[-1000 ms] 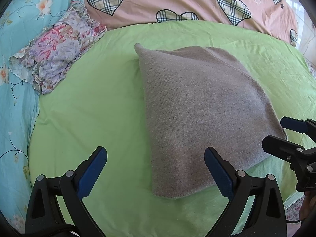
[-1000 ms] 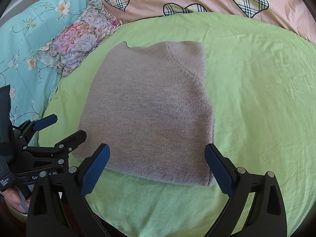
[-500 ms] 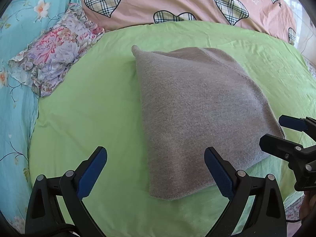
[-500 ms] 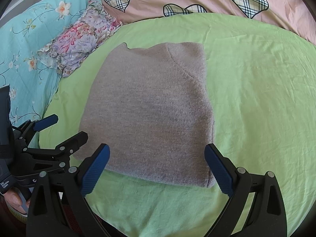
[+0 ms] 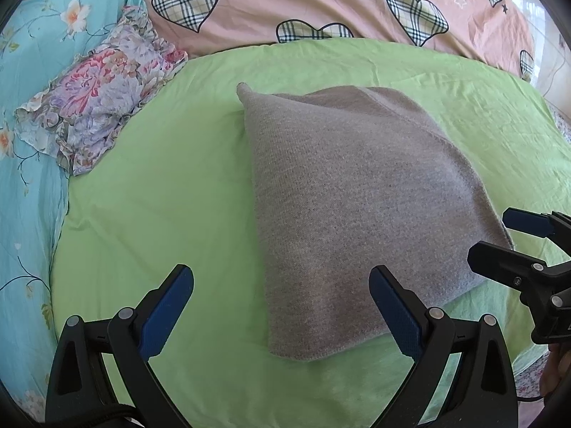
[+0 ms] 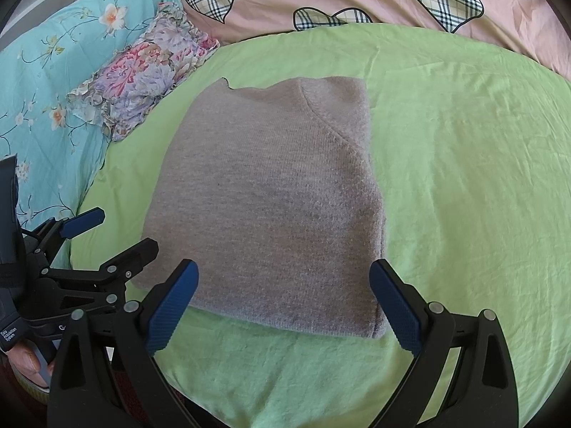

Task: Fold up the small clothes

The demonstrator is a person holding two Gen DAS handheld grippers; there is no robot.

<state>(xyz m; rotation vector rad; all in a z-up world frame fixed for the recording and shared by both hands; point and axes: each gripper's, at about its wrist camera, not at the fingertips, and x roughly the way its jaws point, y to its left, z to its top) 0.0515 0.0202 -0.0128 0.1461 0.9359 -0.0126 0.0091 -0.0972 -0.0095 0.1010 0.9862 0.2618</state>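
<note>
Both gaping grippers (image 6: 283, 303) before folded sweater (image 6: 271, 207).

Folded grey sweater (image 6: 271, 207) flat on green sheet (image 6: 464, 178) (right gripper (image 6: 282, 303) agape, empty).

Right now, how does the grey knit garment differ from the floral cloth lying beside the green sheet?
The grey knit garment is plain, folded flat into a neat block with straight edges; the floral cloth is patterned in pink and purple, crumpled, with ruffled edges. The garment lies in the middle of the green sheet; the floral cloth sits at its far left edge, over the blue bedding. Neither claw touches either.
</note>
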